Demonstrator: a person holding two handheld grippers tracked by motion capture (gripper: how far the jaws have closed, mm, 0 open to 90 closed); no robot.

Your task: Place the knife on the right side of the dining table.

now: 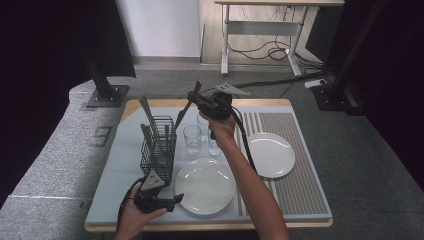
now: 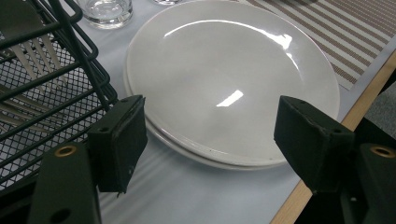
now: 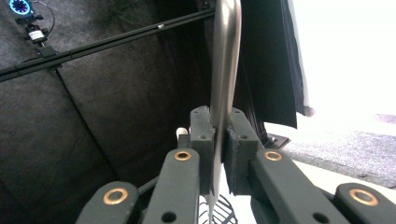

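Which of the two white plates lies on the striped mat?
The far plate, on the person's right, lies on the striped mat. The near plate lies on the plain blue-grey surface beside the wire basket, just ahead of the left claw.

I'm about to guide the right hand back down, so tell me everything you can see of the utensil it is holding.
The utensil is a slim, flat piece of plain brushed metal with a rounded handle end. The right gripper is shut on it partway along, pads pressing both flat sides. In the high view it hangs tilted in the air above the wire cutlery basket, touching nothing else. Its working end is too small to identify.
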